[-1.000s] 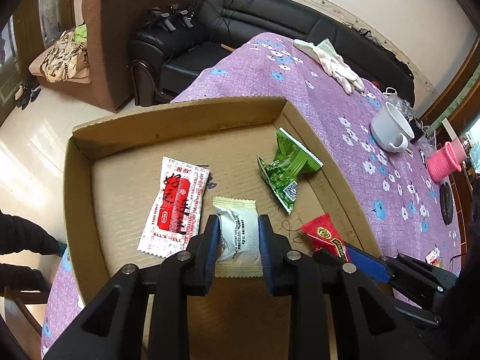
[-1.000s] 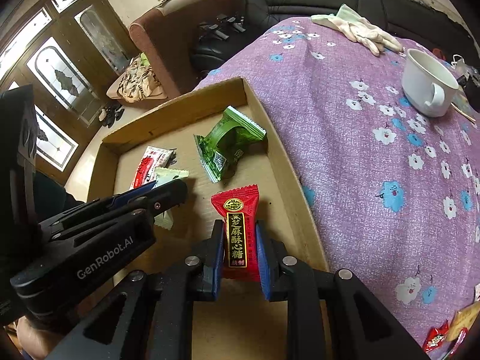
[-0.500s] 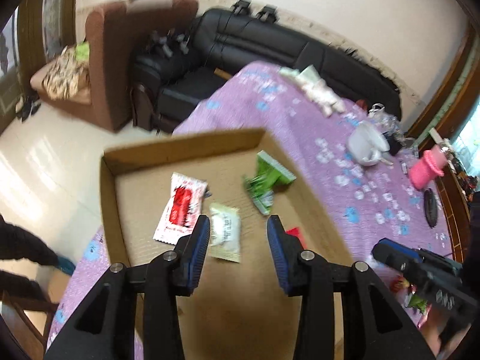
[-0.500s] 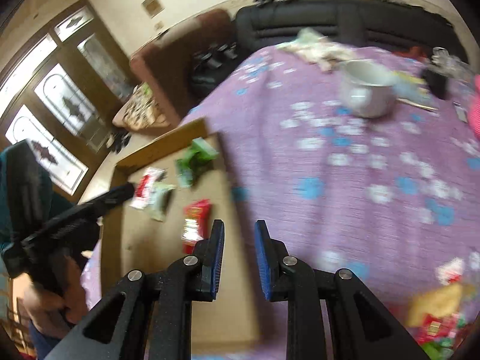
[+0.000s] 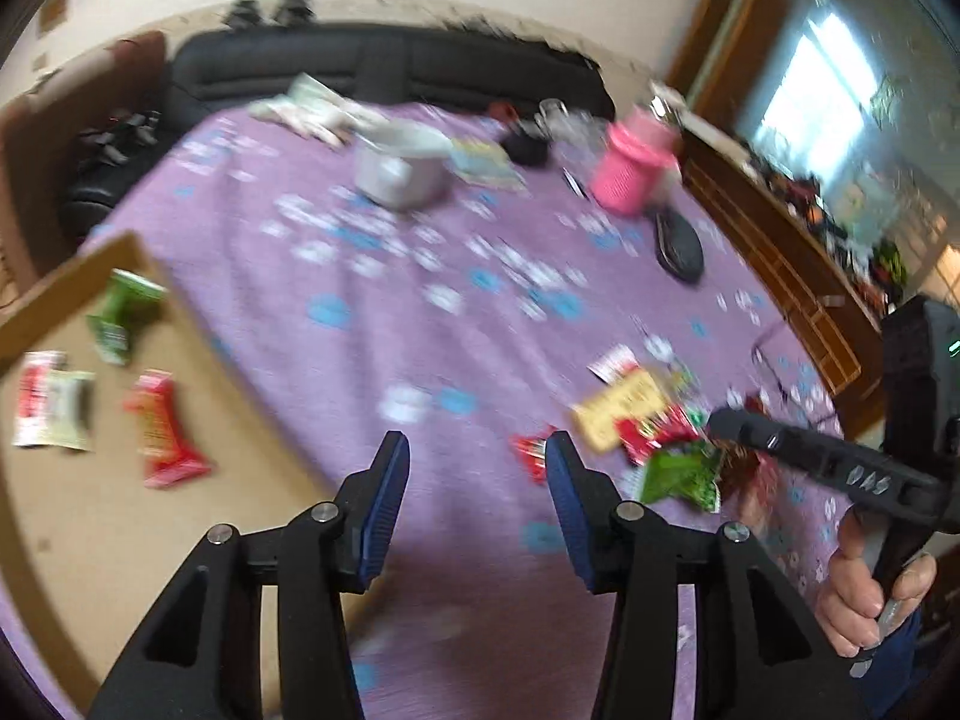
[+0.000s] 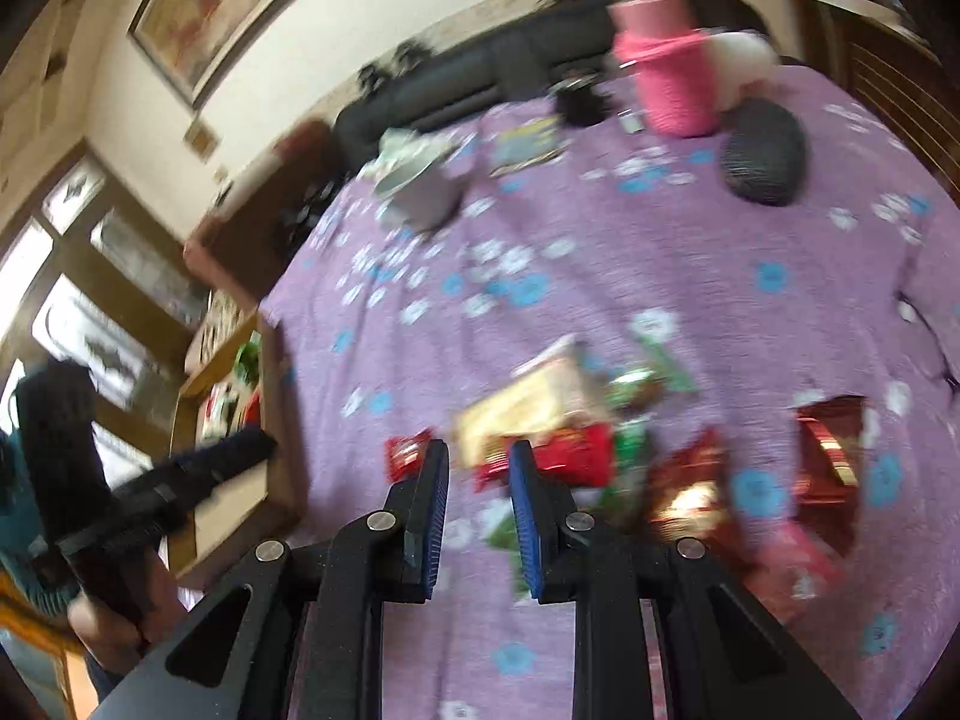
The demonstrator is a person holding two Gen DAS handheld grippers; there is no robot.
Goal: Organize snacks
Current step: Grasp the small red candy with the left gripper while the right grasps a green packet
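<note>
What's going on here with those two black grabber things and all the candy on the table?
A person is sorting wrapped snacks into a cardboard tray, holding a grabber in each hand. Four packets already lie in the tray, a red packet among them. Both grabbers are empty and aimed at the snack pile on the purple tablecloth. The left gripper has just been opening its jaws, with nothing between them; the right gripper is nearly closed.

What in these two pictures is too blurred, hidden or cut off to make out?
- Loose snack pile, both views: motion blur; wrappers uncountable, print unreadable.
- Cardboard tray, left wrist view: cut off at the left edge.
- Tray, right wrist view: partly hidden by the left gripper.
- Right gripper: tip against wrappers; contact unclear.
</note>
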